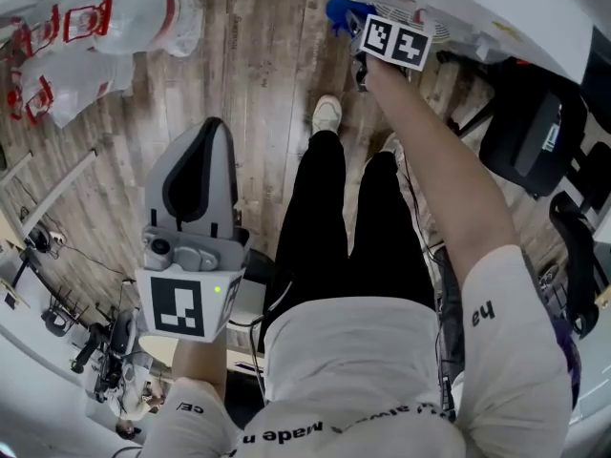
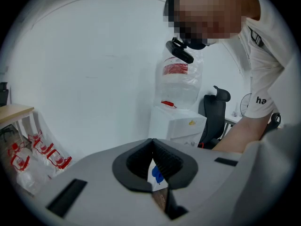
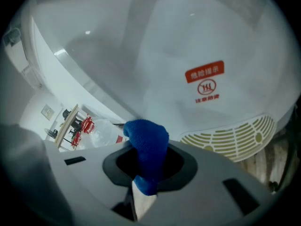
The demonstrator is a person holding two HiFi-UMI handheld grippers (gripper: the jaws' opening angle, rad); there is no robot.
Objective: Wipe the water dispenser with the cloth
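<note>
Right gripper is up at the dispenser, jaws clenched on the blue cloth. The cloth bulges out past the jaw tips toward the white shell. On that shell there's 1 red label up and to the right of the cloth, and a cream vent grille just right of it. Whether the cloth actually touches the surface can't be told from here.

Over to the head view: the right arm reaches far out, and the cloth is a blue tuft at the far end, by the dispenser's left edge. Left gripper is held near, on the left, well apart from the dispenser. In its own view the jaws are pressed together with nothing gripped, only a thin slit between them.

Past those jaws the dispenser stands against the white wall, with 1 clear bottle on top and a black chair just right of it. Bagged empty bottles lie on the wood floor at far left.
</note>
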